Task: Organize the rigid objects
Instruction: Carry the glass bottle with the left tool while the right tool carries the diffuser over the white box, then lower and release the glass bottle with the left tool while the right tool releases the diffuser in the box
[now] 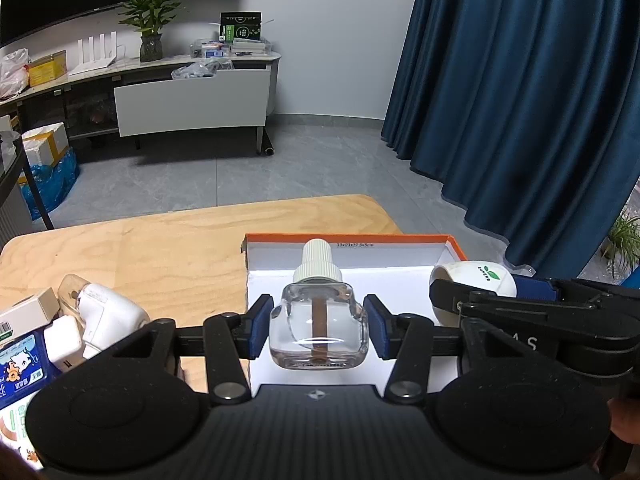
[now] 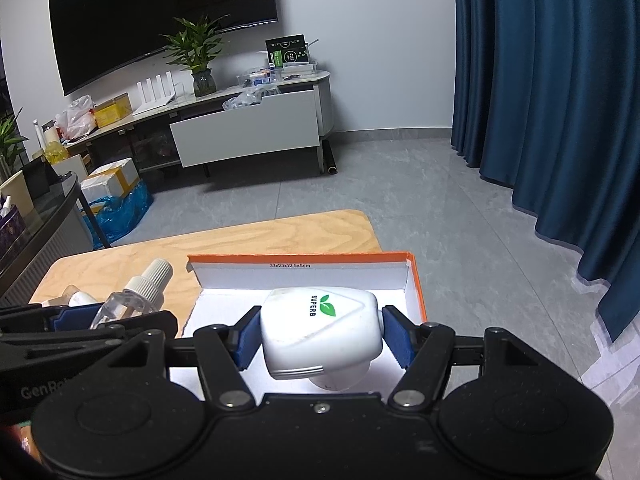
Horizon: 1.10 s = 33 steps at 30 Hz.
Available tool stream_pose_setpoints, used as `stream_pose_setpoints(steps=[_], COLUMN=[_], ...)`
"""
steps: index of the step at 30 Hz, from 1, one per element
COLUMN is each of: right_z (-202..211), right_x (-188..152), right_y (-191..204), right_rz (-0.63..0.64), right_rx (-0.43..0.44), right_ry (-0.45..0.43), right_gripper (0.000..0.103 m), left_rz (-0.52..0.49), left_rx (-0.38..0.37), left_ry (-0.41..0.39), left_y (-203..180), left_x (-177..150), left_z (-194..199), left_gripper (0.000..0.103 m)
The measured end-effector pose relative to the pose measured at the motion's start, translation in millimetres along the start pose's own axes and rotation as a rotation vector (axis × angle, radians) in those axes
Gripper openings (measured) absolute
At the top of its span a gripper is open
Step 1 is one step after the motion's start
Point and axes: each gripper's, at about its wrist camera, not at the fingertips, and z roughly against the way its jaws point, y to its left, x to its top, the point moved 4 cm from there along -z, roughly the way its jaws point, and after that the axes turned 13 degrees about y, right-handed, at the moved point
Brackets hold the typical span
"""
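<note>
1. Clear glass refill bottle [image 1: 319, 322] with ribbed white cap and brown wick inside, clamped between blue pads [image 1: 258, 326] of left gripper [image 1: 319, 326]; jaws pressed on both its sides; held upright above the near left part of the box.
2. Orange-rimmed cardboard box [image 1: 352, 237] with white inside, open on the pale plywood surface [image 1: 160, 248] toward its right edge; small printed size label on the far inner wall.
3. White plastic device [image 2: 320, 330] with green leaf logo and "SUPERB" lettering, gripped by right gripper [image 2: 320, 334]; jaws closed on its flanks, blue pads [image 2: 246, 342] touching both sides; held over the white floor of the box [image 2: 304, 258], whether resting on it or just above cannot be told.
4. Same white device [image 1: 476, 280] seen from the left wrist camera at the right side of the box, just beside the bottle, black arms of the right gripper [image 1: 472, 292] around it.
5. Bottle [image 2: 132, 300] tilted in the right wrist view, left of the box, with the left gripper [image 2: 120, 316] around it.
6. White plug adapters [image 1: 100, 320] on the surface left of the box, beside a small carton [image 1: 28, 312] and a blue printed pack [image 1: 22, 364]; all near each other, outside the box.
7. Grey tile floor [image 1: 240, 168], dark blue curtain [image 1: 520, 100] at right, low white cabinet [image 1: 192, 100] with a potted plant [image 1: 150, 16] beyond.
</note>
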Motion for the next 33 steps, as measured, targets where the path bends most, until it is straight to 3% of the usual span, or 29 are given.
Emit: stream_pose_setpoints(steps=[33], right_z=[7], right_x=[-4], right_y=[-8], right_rz=[-0.013], right_rx=[-0.007], right_ry=[-0.002], right_gripper=[0.077], left_rz=[-0.027], left_rx=[0.008], left_ry=[-0.005], left_y=[0], left_x=[-5], left_z=[-3], left_gripper=[0.050])
